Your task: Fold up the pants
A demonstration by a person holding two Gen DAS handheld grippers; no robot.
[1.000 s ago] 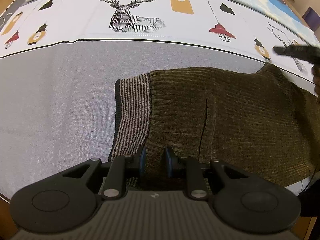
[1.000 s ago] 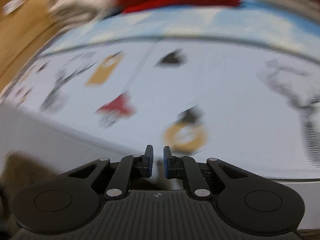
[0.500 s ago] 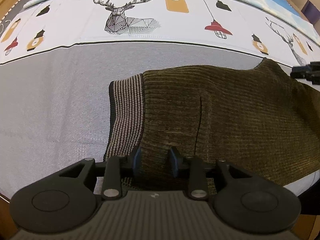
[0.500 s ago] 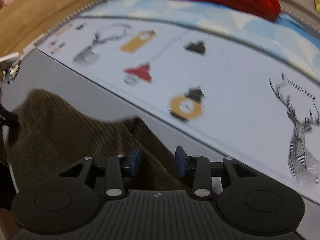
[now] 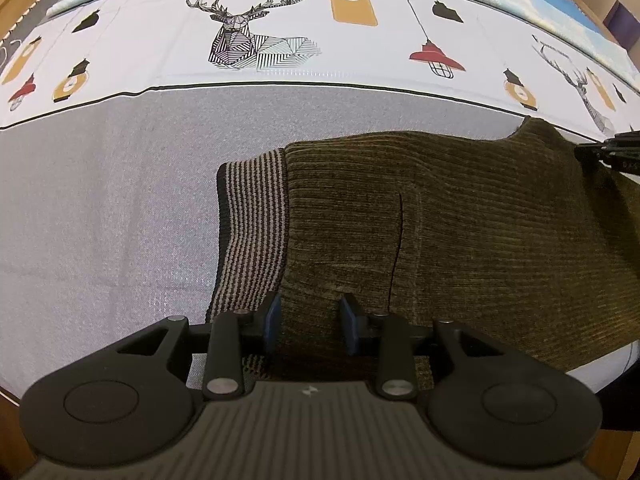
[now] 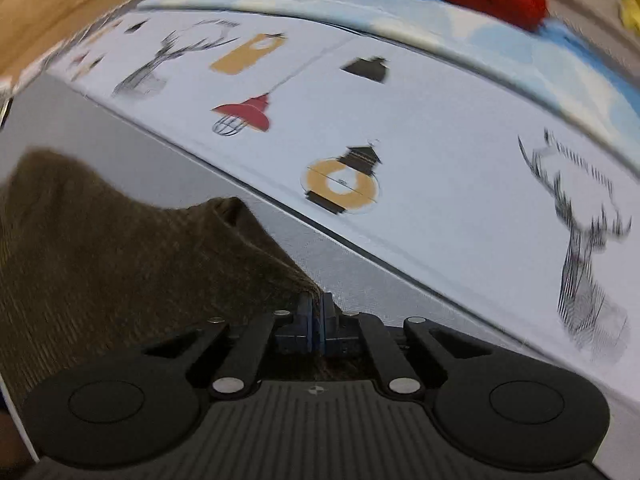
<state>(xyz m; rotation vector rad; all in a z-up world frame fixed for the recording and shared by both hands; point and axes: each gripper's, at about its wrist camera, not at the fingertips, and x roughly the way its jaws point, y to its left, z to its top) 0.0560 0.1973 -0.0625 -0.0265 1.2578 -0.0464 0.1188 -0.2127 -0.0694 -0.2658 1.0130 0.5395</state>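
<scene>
Grey bedspread (image 5: 100,208) with deer print: olive pants (image 5: 460,232) lie lengthwise centre to right of frame; left gripper (image 5: 308,322) spread over near hem, right gripper (image 6: 316,322) pinched on far corner

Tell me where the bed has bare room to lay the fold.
Free: the grey sheet left of the pants' striped waistband, up to the deer-print band. Crowded: the right side, covered by the olive pants, with the right hand-held gripper shut on their far edge. The left hand-held gripper is open over the near edge.
</scene>
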